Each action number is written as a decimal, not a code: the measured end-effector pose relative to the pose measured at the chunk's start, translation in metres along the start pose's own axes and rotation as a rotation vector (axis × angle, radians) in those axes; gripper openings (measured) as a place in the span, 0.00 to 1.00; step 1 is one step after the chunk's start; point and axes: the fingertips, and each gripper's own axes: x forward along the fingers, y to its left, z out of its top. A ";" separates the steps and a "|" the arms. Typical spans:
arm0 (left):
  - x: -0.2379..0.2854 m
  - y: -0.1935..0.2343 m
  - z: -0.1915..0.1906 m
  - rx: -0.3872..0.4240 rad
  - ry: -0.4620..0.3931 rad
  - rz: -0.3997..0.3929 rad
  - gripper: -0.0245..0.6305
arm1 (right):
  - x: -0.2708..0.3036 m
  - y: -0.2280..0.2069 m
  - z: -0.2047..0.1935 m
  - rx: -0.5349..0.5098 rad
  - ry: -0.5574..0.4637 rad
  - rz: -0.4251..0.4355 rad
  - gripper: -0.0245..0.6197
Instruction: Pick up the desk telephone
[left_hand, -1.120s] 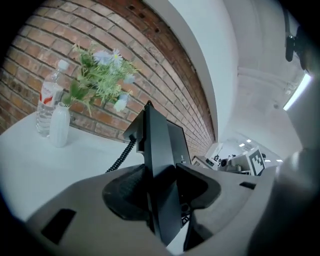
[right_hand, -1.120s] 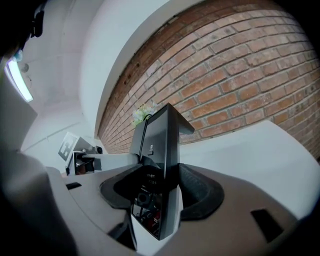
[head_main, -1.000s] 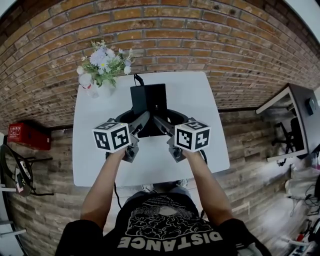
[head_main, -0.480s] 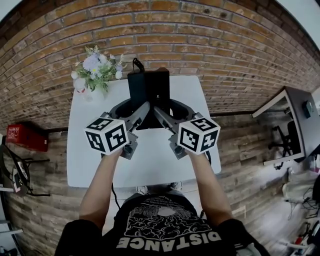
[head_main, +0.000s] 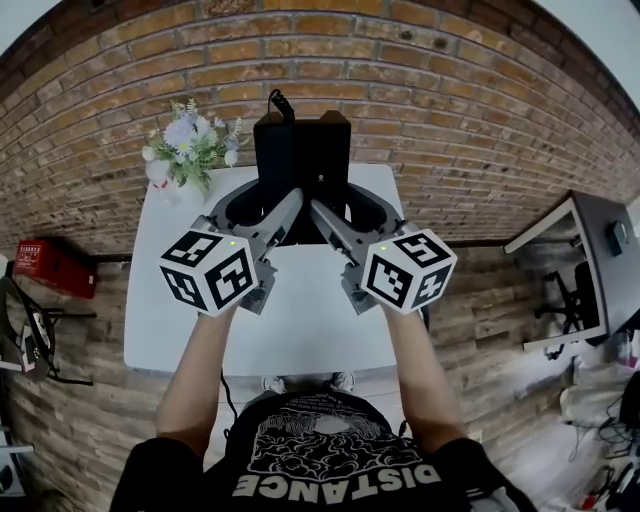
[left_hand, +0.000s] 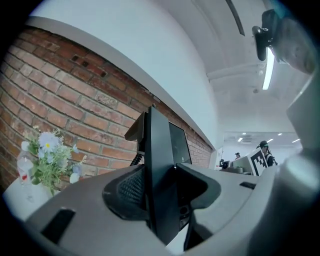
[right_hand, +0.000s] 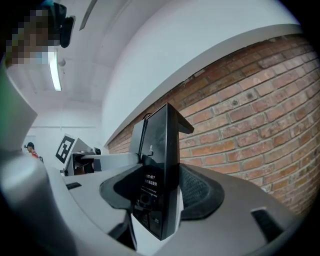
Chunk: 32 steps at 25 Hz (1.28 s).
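The black desk telephone (head_main: 300, 160) hangs in the air above the white table (head_main: 170, 300), held between both grippers. My left gripper (head_main: 262, 208) is shut on its left edge and my right gripper (head_main: 345, 208) is shut on its right edge. In the left gripper view the telephone (left_hand: 160, 170) stands on edge, pressed between the grey jaws of the left gripper (left_hand: 162, 192). The right gripper view shows the telephone (right_hand: 160, 160) clamped the same way in the right gripper (right_hand: 160, 195). A black cord (head_main: 278, 103) leaves the top of the set.
A vase of pale flowers (head_main: 190, 150) stands on the table's far left corner, close to the left gripper. The brick wall (head_main: 450, 90) rises behind the table. A red box (head_main: 40, 268) lies on the floor at left, a desk (head_main: 590, 230) at right.
Both grippers have risen together with the telephone between them; it has come up off the table and nearer the head camera. The jaws have kept their grip.
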 end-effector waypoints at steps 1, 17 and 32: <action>0.001 -0.004 0.005 0.007 -0.011 0.003 0.32 | -0.002 0.000 0.006 -0.009 -0.008 0.006 0.39; -0.003 -0.027 0.038 0.080 -0.094 0.062 0.32 | -0.014 0.008 0.041 -0.077 -0.067 0.080 0.39; -0.005 -0.021 0.034 0.062 -0.085 0.070 0.32 | -0.009 0.009 0.036 -0.076 -0.054 0.085 0.39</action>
